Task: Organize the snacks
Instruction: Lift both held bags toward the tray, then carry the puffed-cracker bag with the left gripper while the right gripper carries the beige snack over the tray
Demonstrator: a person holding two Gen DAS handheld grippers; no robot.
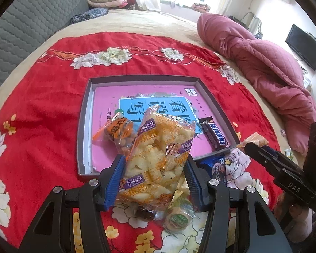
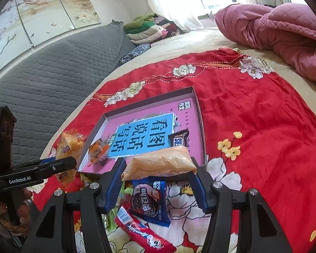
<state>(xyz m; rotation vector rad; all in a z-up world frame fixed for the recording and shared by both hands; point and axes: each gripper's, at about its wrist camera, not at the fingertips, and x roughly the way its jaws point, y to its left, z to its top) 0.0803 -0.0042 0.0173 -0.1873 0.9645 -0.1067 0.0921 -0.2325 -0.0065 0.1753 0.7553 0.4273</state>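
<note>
Left gripper (image 1: pixel 153 181): your fingers pinch the crisps bag (image 1: pixel 158 158), held above the tray's (image 1: pixel 83 130) near edge; carry it over the wall, then release.
Tray: peanut pack (image 1: pixel 115 132) lies left, Snickers bar (image 1: pixel 216 135) right; aim for the middle.
Right gripper (image 2: pixel 158 181): your fingers pinch the orange pouch (image 2: pixel 160 162), raised at the tray's near right corner; wait, then place it beside.

I see a bed (image 2: pixel 217 35) under a red floral cloth (image 2: pixel 253 113). On the cloth lie a shallow box (image 1: pixel 85 124), a blue cookie pack (image 2: pixel 149 202), a red wrapper (image 2: pixel 143 234) and a round cake (image 1: pixel 177 219). A pink quilt (image 1: pixel 263 63) lies on the bed.
</note>
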